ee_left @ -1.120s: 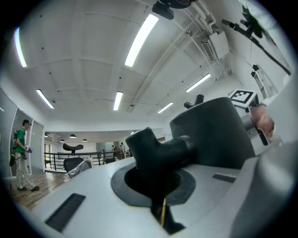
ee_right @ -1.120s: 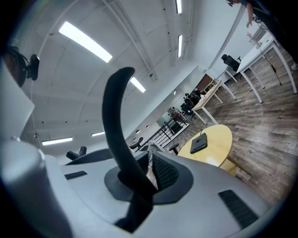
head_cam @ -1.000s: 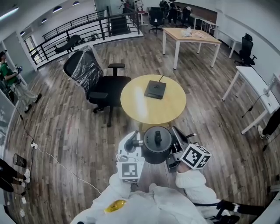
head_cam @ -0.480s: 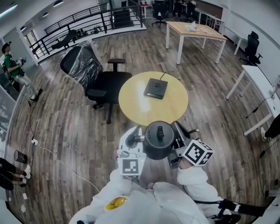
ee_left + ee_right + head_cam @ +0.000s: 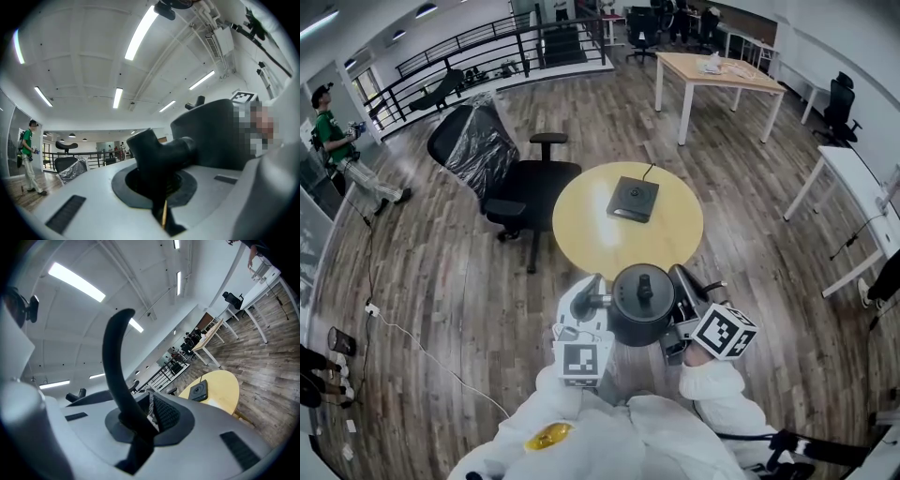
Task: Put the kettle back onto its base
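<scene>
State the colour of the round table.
Pale yellow; the round table shows best in the head view.

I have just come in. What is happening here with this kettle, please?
A person carries a dark kettle with two hand-held tools. The left tool is shut on its spout, and the right tool is shut on its curved handle. The kettle is in the air at the near edge of the round yellow table. Its base lies further back on that table, so the kettle is not yet on it.
</scene>
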Demonstrator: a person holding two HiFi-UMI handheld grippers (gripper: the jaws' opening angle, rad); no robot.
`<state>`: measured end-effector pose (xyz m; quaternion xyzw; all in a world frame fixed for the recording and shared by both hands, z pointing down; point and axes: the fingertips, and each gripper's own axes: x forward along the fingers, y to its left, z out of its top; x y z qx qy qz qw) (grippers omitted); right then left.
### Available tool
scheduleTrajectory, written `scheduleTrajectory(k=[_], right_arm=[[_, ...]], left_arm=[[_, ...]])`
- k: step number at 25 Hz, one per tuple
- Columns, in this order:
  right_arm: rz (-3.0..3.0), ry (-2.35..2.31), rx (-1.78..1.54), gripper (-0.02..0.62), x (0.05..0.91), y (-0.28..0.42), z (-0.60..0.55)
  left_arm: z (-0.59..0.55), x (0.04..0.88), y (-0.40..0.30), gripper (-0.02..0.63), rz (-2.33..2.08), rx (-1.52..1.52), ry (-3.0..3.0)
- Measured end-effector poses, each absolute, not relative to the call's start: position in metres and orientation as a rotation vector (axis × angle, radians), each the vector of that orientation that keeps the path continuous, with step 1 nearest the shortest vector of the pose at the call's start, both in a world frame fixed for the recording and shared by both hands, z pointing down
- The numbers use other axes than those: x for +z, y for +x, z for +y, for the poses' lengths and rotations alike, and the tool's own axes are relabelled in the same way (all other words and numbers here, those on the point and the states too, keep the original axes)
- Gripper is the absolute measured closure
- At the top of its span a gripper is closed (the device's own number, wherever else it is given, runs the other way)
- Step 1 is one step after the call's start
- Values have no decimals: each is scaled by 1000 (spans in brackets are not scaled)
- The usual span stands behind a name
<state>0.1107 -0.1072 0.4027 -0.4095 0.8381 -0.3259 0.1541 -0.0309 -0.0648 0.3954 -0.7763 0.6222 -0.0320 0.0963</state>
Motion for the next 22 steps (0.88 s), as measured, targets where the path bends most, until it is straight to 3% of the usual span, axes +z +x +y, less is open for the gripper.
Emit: scheduleTrajectory(k=[22], right_arm=[[2370, -1231, -918, 563, 405, 79, -223]], left_arm=[[-186, 402, -68, 609, 1805, -56, -2317]])
